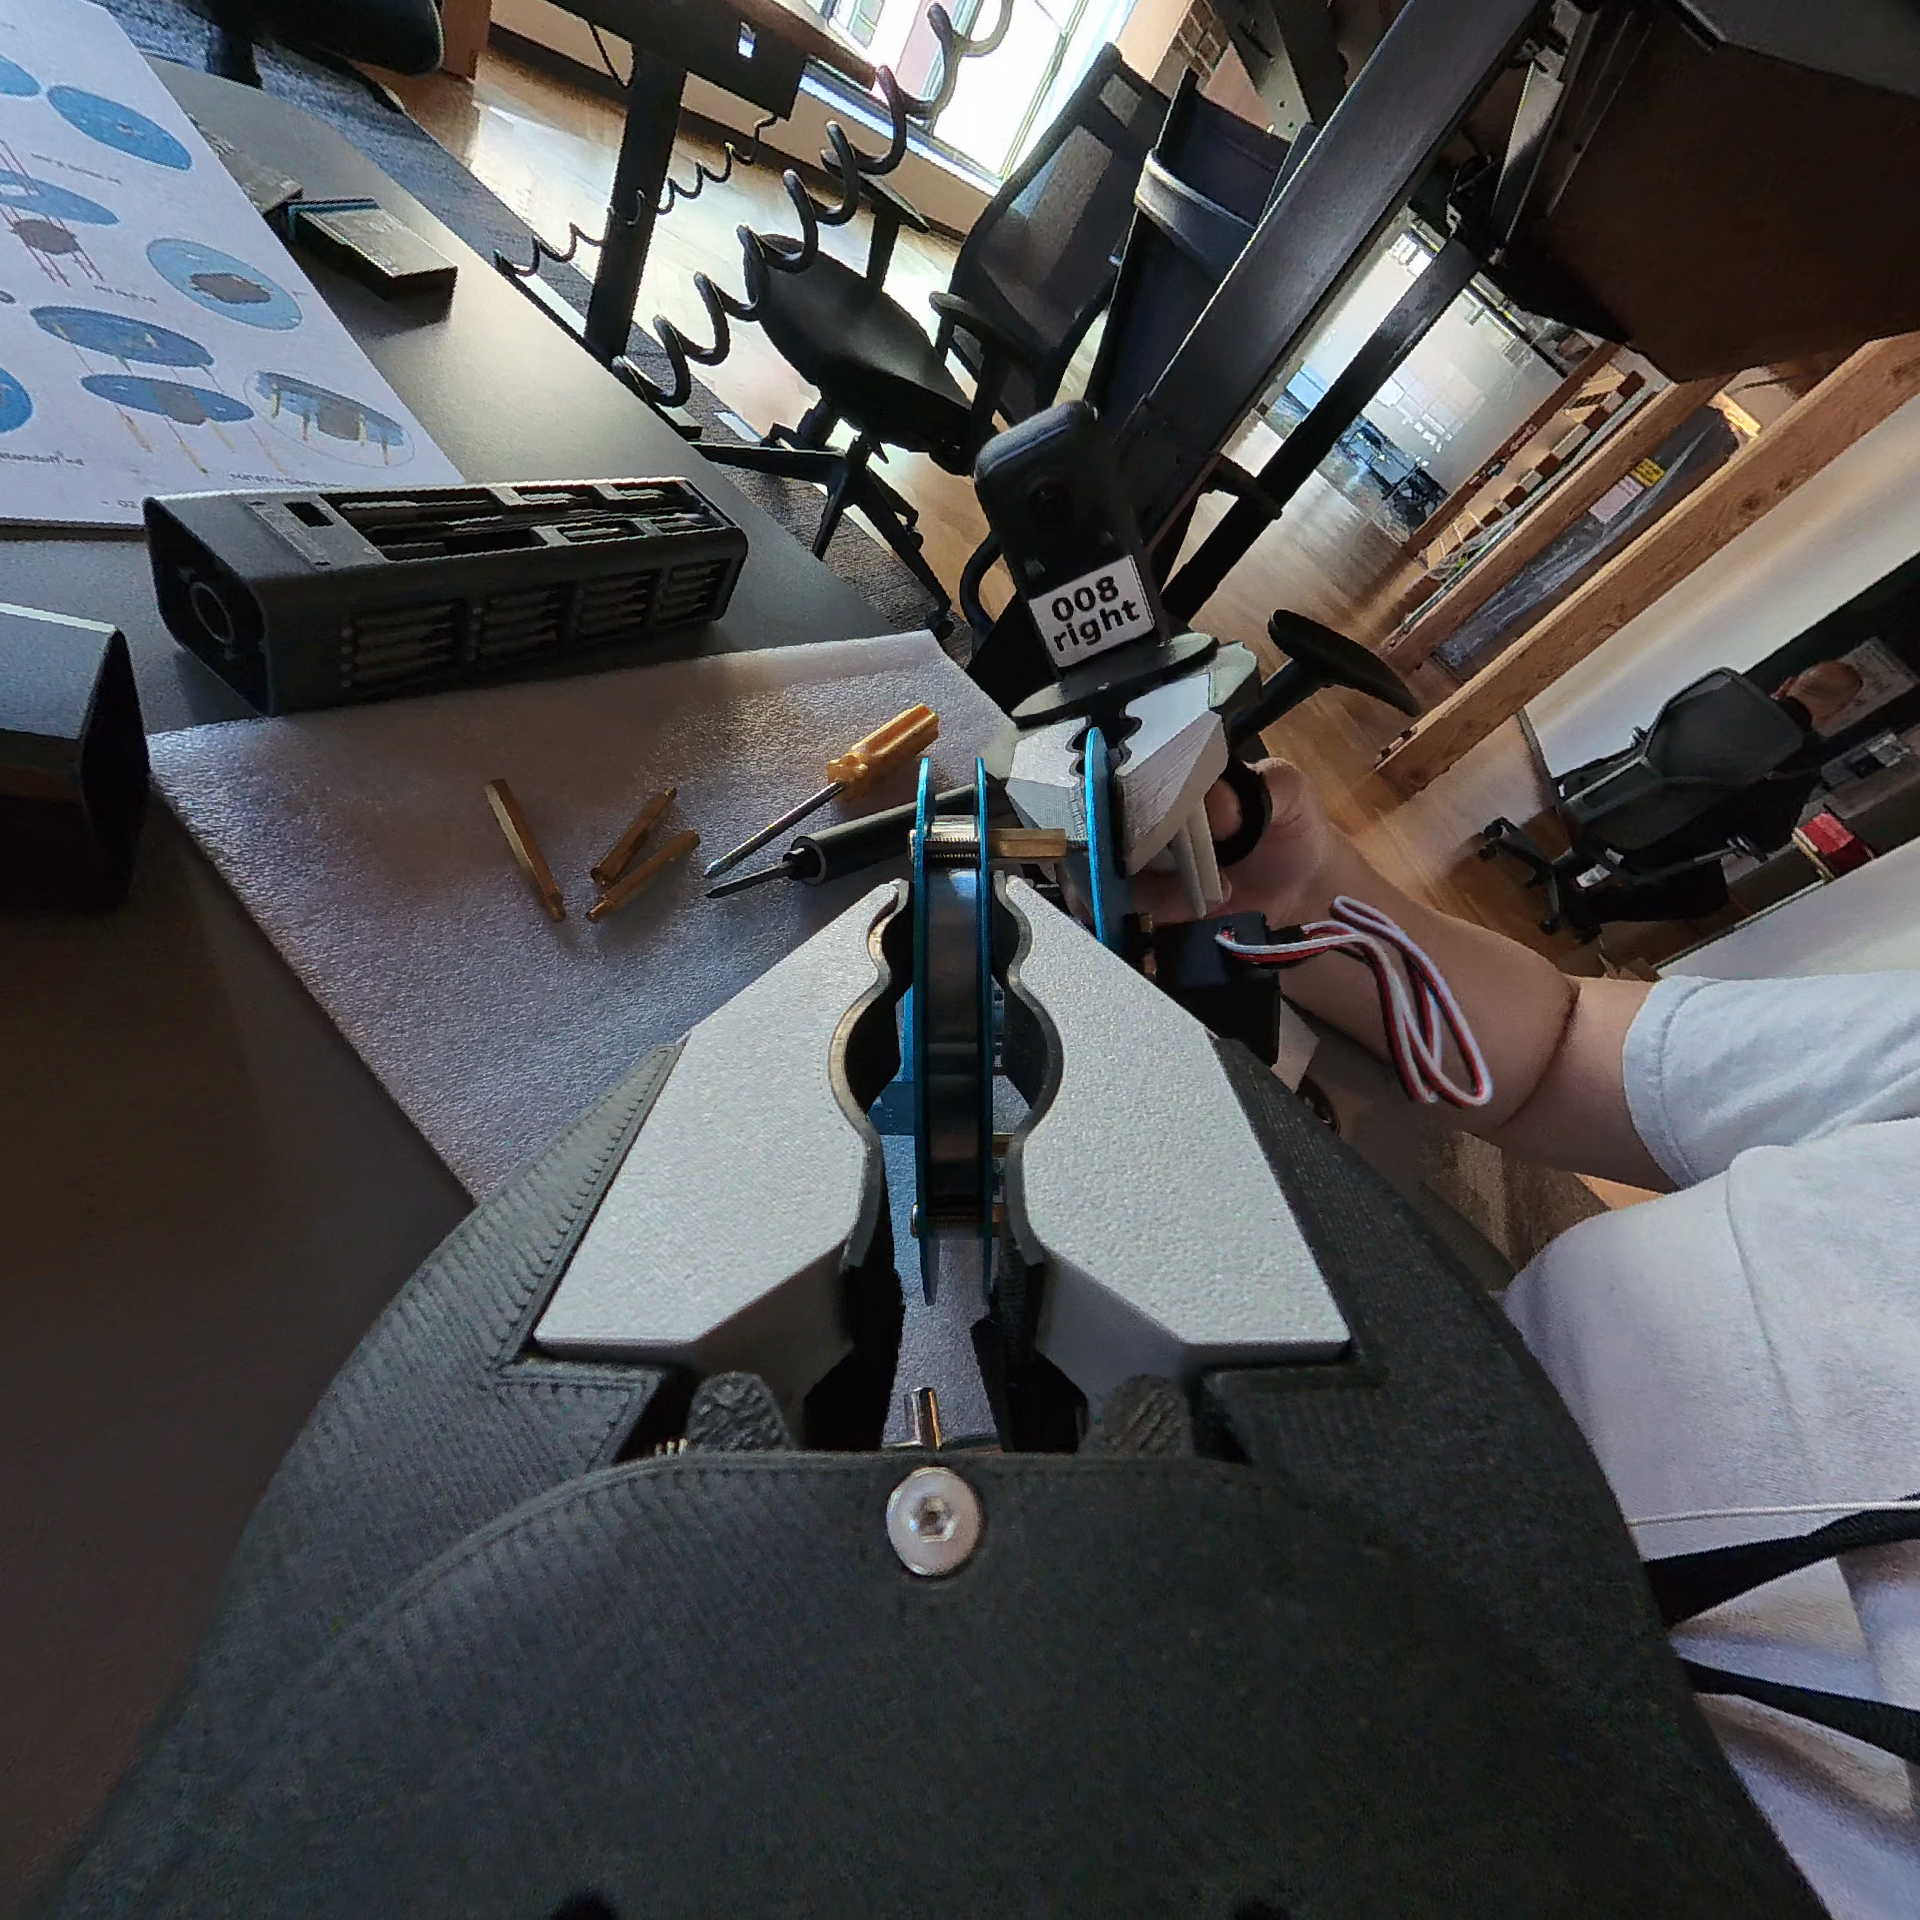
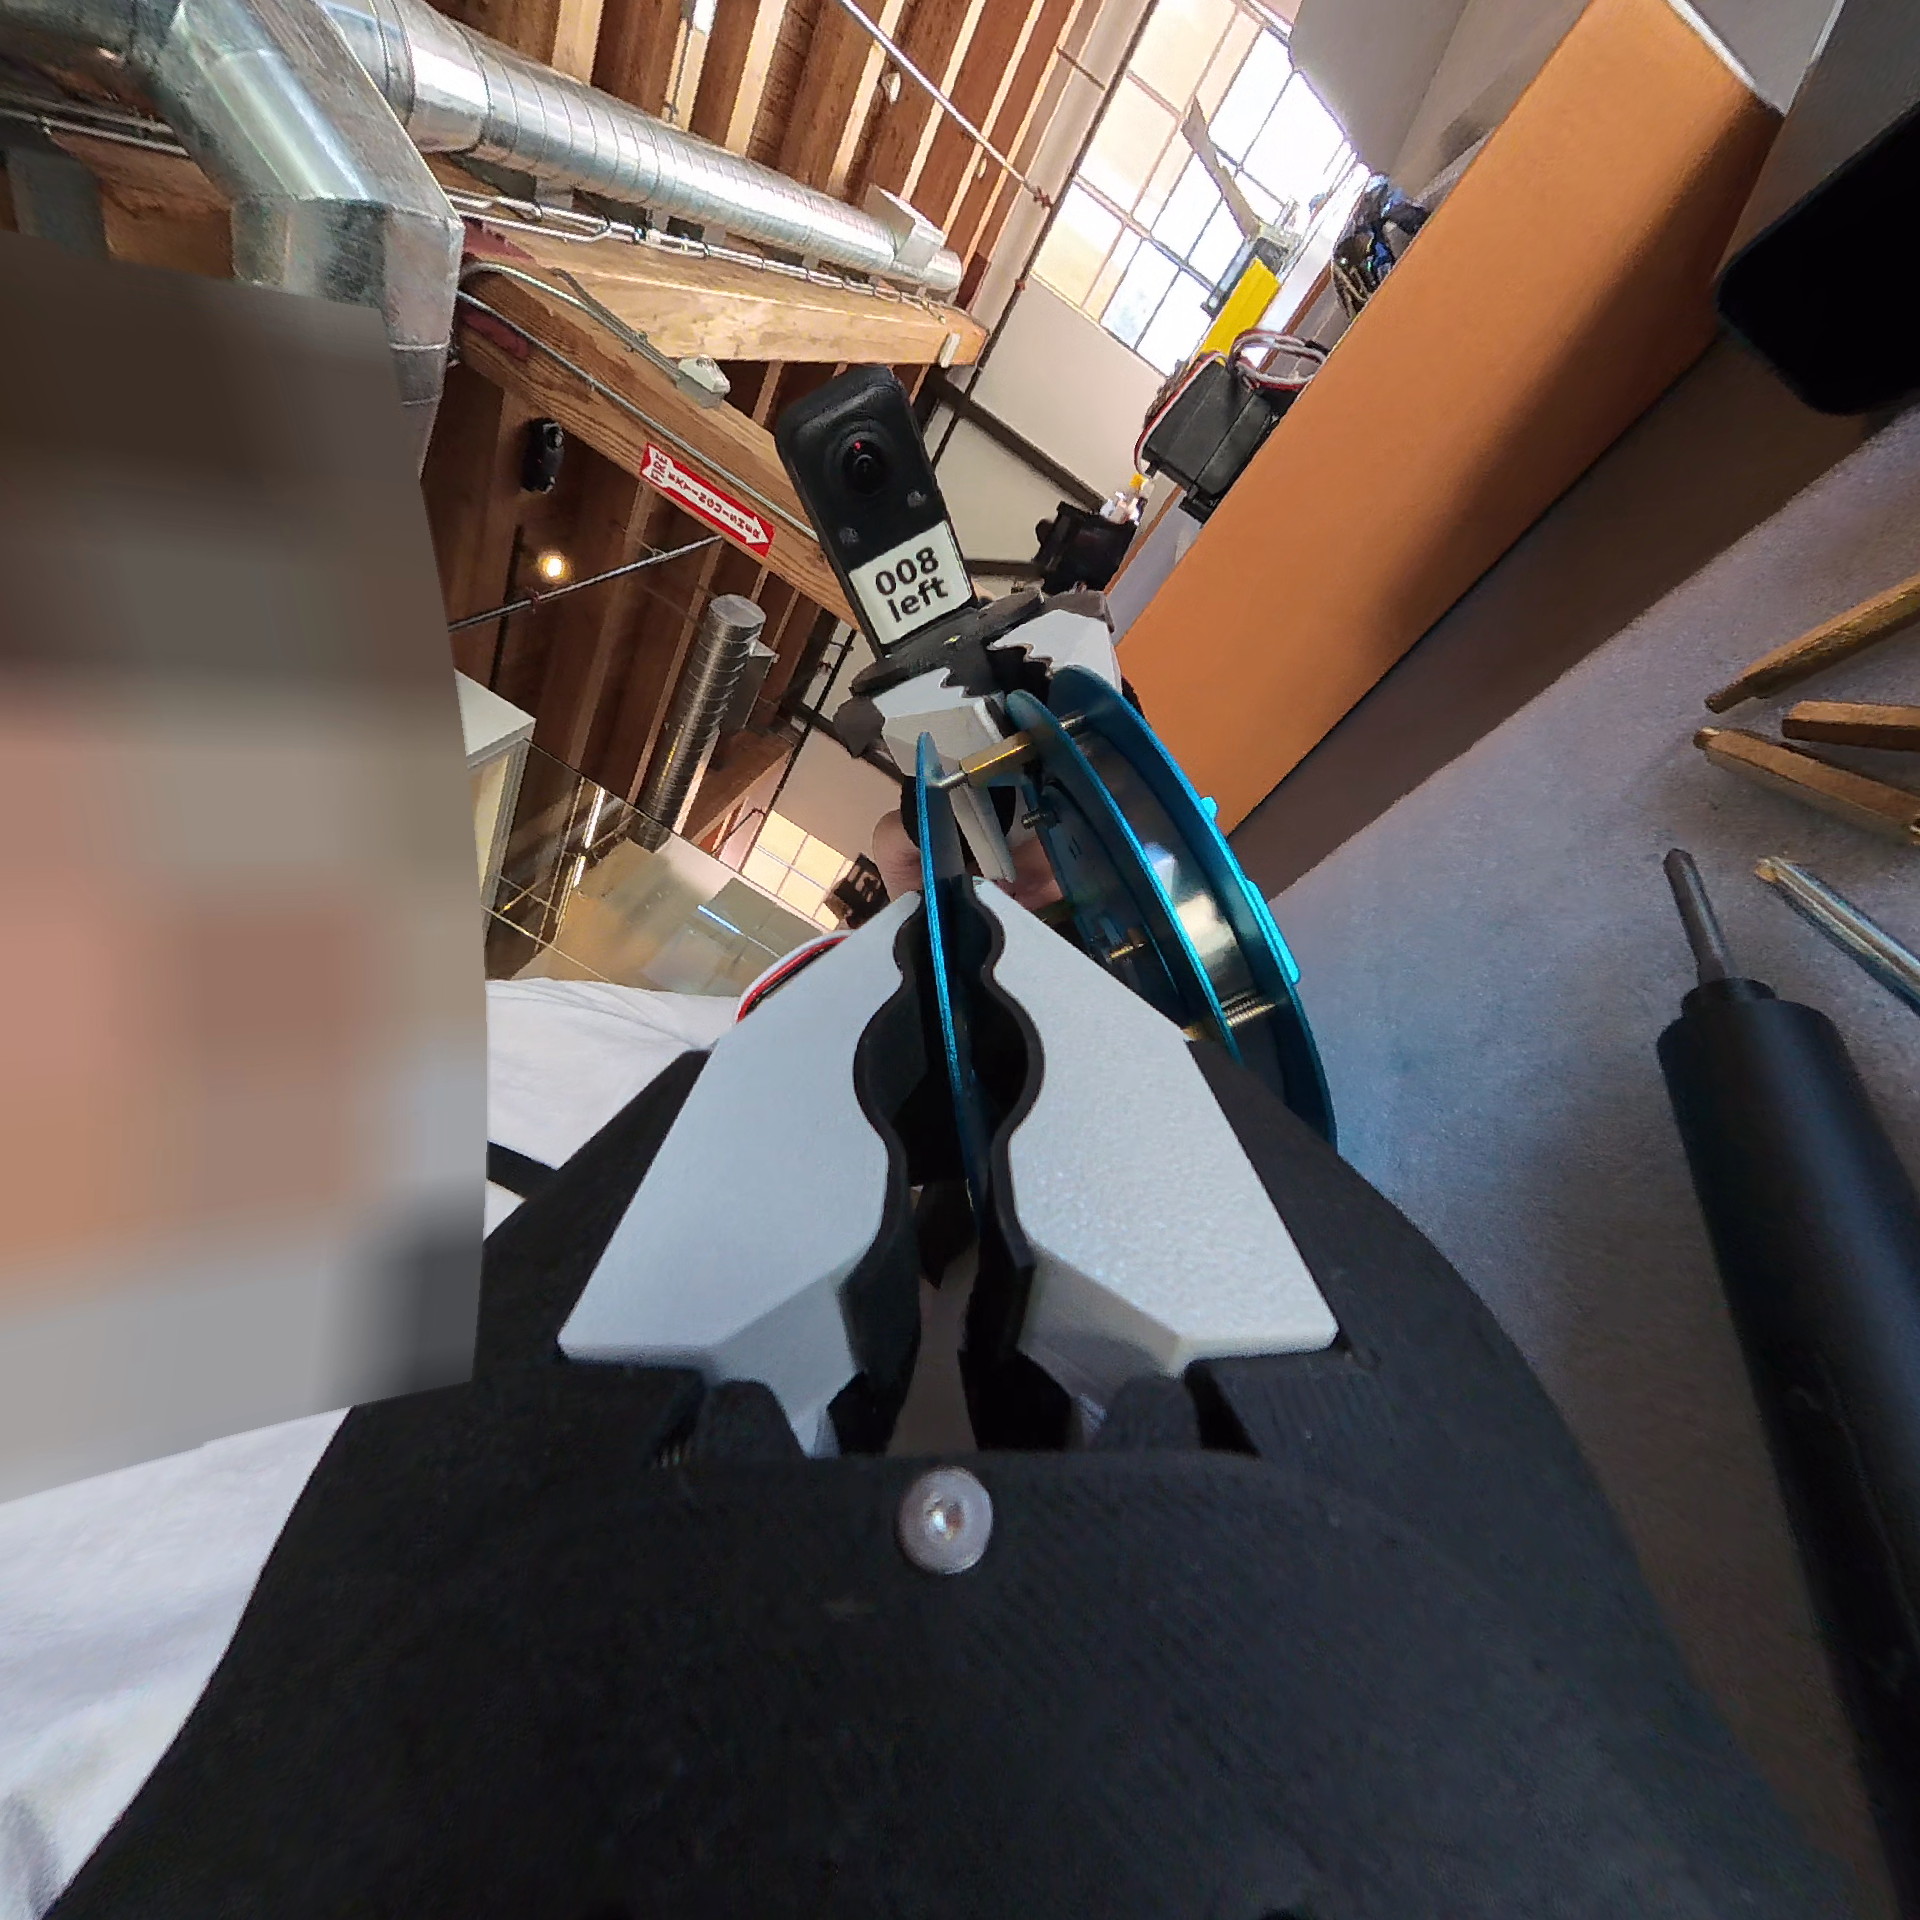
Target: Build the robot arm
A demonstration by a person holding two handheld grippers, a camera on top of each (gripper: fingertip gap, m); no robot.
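Both grippers pinch one stack of blue discs above the grey foam mat: left gripper clamps the paired discs, right gripper nips the outer disc (steadying it edge-on, apparently). Brass standoffs and screwdrivers lie nearby.

Grey foam mat: three brass hex standoffs loose, yellow-handled screwdriver beside black-handled screwdriver. Black bit case behind, printed sheet beyond.
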